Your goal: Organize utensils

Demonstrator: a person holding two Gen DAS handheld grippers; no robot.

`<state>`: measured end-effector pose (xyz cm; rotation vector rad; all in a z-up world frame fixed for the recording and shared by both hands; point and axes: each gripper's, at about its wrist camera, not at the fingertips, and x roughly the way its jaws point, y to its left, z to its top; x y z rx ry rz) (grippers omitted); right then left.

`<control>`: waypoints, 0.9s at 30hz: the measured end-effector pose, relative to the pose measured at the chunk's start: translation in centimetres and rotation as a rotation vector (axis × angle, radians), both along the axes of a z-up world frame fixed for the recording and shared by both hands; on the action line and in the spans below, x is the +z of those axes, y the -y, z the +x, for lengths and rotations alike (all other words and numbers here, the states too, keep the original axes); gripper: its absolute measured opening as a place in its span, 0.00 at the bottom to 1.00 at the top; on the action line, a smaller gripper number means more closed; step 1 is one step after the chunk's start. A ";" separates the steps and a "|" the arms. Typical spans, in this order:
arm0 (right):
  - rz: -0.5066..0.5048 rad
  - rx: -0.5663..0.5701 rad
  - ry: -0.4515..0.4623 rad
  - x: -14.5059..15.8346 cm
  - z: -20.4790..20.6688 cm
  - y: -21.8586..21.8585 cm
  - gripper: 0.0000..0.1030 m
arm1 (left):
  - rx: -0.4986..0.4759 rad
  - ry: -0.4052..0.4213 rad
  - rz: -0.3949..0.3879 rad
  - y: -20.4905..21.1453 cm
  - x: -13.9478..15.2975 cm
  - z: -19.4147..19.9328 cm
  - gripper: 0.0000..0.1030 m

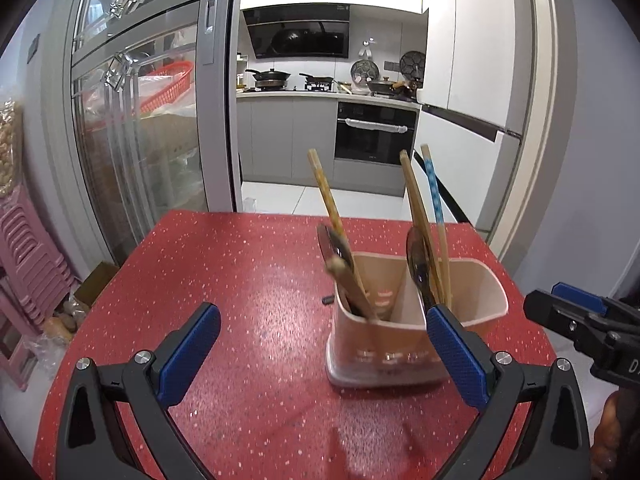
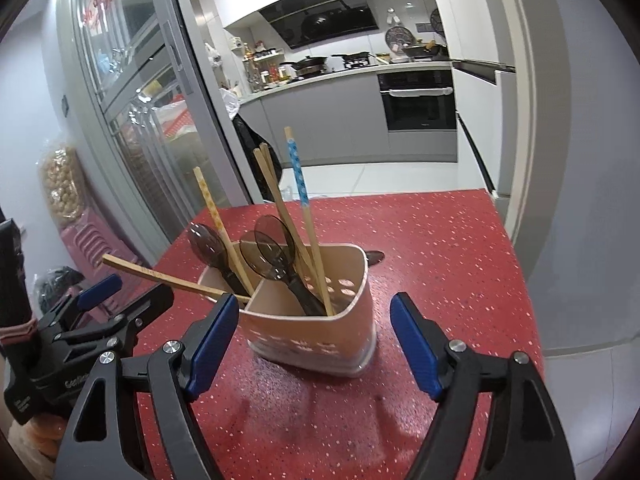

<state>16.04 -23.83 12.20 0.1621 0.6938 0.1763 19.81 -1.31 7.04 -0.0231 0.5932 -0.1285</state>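
Note:
A beige two-compartment utensil holder [image 1: 384, 360] [image 2: 312, 336] stands on the red speckled table [image 1: 240, 280] [image 2: 440, 248]. Bamboo chopsticks [image 1: 326, 196], a blue-patterned chopstick [image 2: 298, 176] and dark translucent spoons [image 2: 272, 240] stick up out of it. One bamboo chopstick [image 2: 160, 276] leans far out to the left. My left gripper [image 1: 322, 314] is open wide just in front of the holder, with nothing between its pads. My right gripper [image 2: 314, 304] is open too, and the holder sits just beyond its fingertips. Each gripper shows in the other's view [image 1: 560, 308] [image 2: 124, 292].
A dark spoon [image 2: 374, 257] lies on the table behind the holder. A glass-door cabinet [image 1: 132, 120] stands to the left, with pink stools [image 1: 28, 256] and bags on the floor below. Beyond the table's far edge an open doorway leads to the kitchen [image 1: 332, 100].

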 end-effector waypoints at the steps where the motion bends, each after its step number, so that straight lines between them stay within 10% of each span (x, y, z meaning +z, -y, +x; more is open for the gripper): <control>1: -0.008 -0.012 -0.006 0.0 -0.2 -0.1 0.78 | 0.001 -0.003 0.001 0.2 -0.1 -0.3 1.00; 9: -0.097 -0.111 -0.004 -0.5 -2.6 -0.8 0.80 | 0.002 -0.017 -0.030 -0.2 -0.5 -2.4 1.00; 12: -0.098 -0.141 0.025 -0.4 -3.6 -0.9 1.00 | 0.009 -0.010 -0.024 -0.6 -0.6 -3.1 1.00; 27: -0.175 -0.176 0.107 -0.2 -7.3 -3.0 1.00 | 0.043 0.078 0.004 -1.3 -0.9 -7.0 1.00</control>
